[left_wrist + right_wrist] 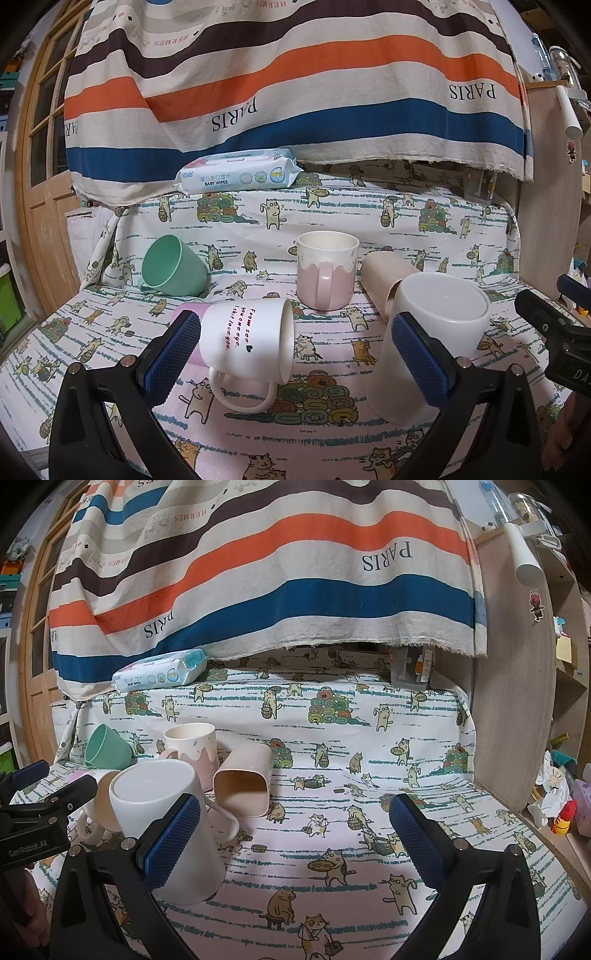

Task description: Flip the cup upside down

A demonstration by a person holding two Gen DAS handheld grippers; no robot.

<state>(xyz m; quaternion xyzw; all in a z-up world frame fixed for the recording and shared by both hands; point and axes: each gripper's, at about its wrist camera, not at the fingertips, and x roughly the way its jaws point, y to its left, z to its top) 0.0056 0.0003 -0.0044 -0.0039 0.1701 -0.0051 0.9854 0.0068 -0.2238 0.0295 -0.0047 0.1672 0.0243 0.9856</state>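
A plain white cup (439,317) stands upside down on the cat-print cloth; it also shows in the right wrist view (159,805). A white mug with red writing (247,336) lies on its side, mouth to the right, between my left gripper's (295,354) open fingers. My right gripper (295,834) is open and empty; its left pad (173,838) sits in front of the white cup. The right gripper's body (554,332) shows at the right edge of the left wrist view.
A pink and white mug (327,275) stands upright. A green cup (173,266) and a beige square cup (245,782) lie on their sides. A baby wipes pack (236,175) lies at the back under a striped hanging cloth (295,81). A wooden panel (517,664) stands right.
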